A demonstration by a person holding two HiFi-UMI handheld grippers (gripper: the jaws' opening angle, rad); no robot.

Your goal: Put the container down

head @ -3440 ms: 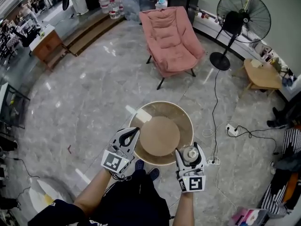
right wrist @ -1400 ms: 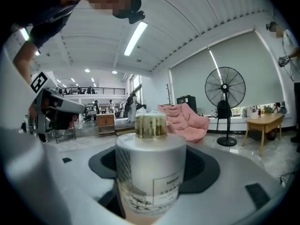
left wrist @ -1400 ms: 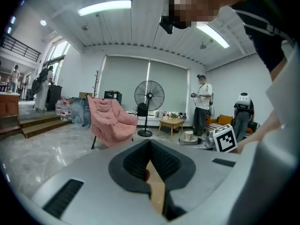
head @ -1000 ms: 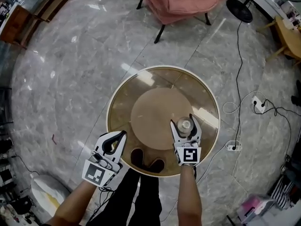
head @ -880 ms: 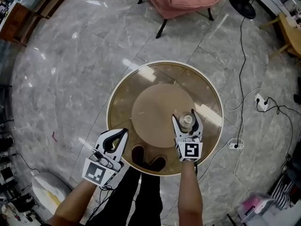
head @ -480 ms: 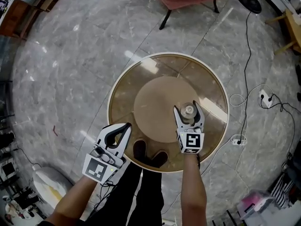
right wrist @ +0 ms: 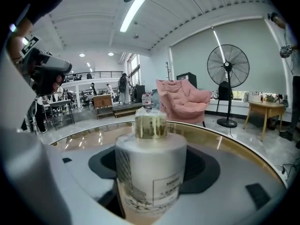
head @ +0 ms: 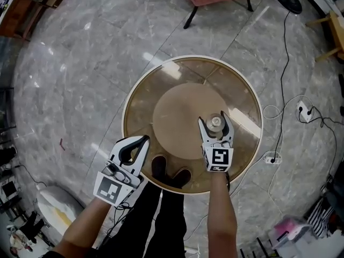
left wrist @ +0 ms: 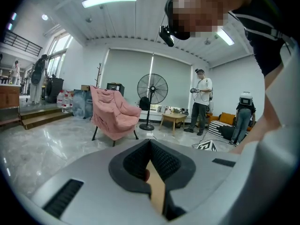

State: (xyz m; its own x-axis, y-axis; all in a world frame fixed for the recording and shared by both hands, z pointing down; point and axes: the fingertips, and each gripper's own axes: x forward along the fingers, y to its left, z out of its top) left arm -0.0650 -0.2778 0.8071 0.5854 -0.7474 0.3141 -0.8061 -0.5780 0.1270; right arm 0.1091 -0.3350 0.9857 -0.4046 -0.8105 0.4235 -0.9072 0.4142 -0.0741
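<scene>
Hovering over worktop [head: 172,112], right gripper [head: 213,118] is clamping container [head: 215,123], prob. not set down yet; left gripper [head: 144,140] is idling closed, empty.

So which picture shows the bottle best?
The right gripper view: the bottle fills the middle, clamped between the jaws, with its gold cap and label clear. The head view shows only its small round top from above. The left gripper view does not show it.
</scene>
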